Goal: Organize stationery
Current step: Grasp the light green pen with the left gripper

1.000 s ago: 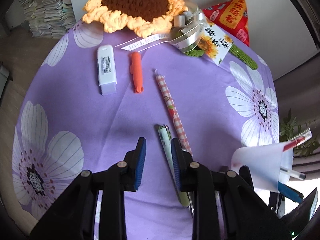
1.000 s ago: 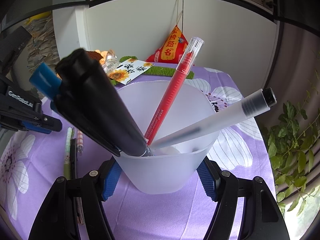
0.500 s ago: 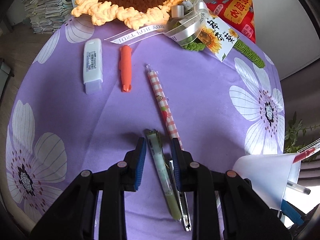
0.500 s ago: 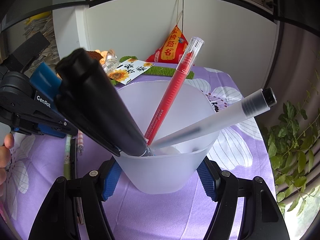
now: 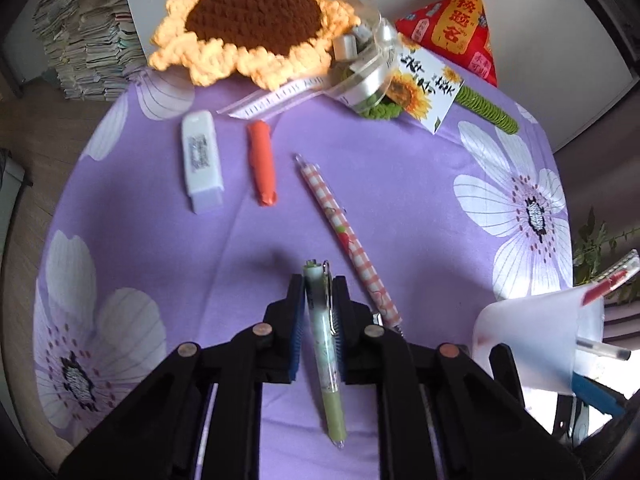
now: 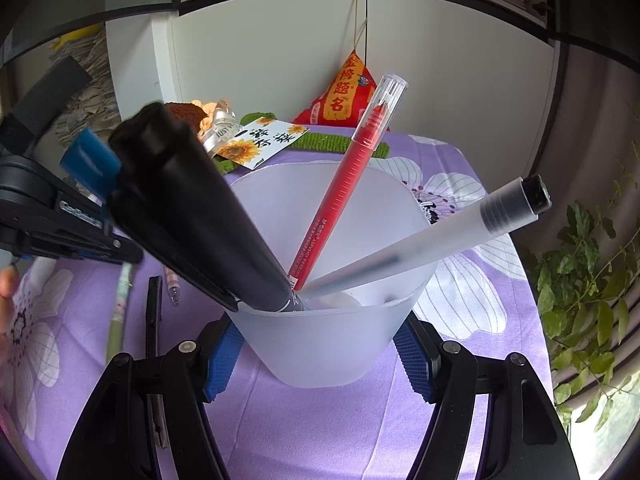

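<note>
The left tool point(image 5: 318, 316) had closed on the green pen point(image 5: 325, 344) lying near the surface's point(image 5: 140, 240) front edge — the right tool point(image 6: 318, 354) gripped the frosted cup point(image 6: 328, 340) of pens at its right edge — with the checked pen point(image 5: 344, 236), orange cap point(image 5: 262, 164) and white stick point(image 5: 202, 162) beyond.

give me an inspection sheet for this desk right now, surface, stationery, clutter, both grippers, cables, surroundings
Surface: purple cloth with white flowers.
Job's things: frosted plastic cup holding red pen, frosted pen, black marker; pink checked pen, orange cap, white correction tape loose.
Clutter: crocheted sunflower, red pouch.
Grippers: left gripper shut on green pen; right gripper around the cup.
Cables: nothing seen.
Surroundings: paper stacks, plant.
</note>
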